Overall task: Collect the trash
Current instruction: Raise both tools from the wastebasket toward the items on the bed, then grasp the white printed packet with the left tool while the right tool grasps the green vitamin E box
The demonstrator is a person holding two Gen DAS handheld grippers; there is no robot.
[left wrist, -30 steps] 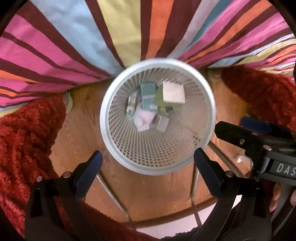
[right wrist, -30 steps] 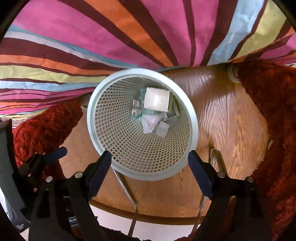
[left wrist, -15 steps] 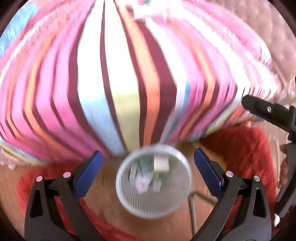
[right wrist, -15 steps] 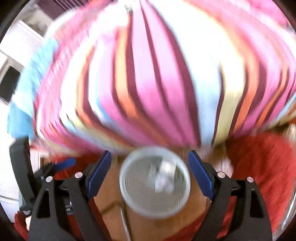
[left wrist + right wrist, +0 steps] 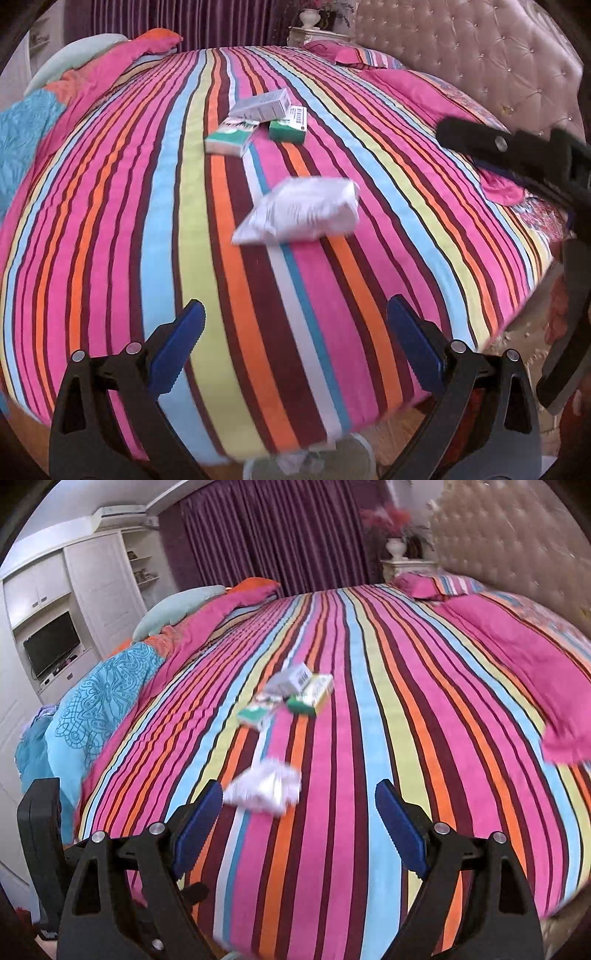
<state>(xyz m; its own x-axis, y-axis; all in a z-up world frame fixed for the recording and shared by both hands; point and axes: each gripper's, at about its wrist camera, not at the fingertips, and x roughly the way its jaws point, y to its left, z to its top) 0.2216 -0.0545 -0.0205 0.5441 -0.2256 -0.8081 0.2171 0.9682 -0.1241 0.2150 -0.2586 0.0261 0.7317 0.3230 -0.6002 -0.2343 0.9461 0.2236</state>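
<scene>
Nearby, crumpled white wrapper (image 5: 301, 210), maybe plastic, w/ grey print.

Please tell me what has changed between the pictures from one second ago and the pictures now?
Both views swung up from the mesh bin on the floor to the striped bed, where a white packet and small boxes lie. Nothing was grasped or released. The left hand-held gripper and right hand-held gripper remain open and empty.
</scene>
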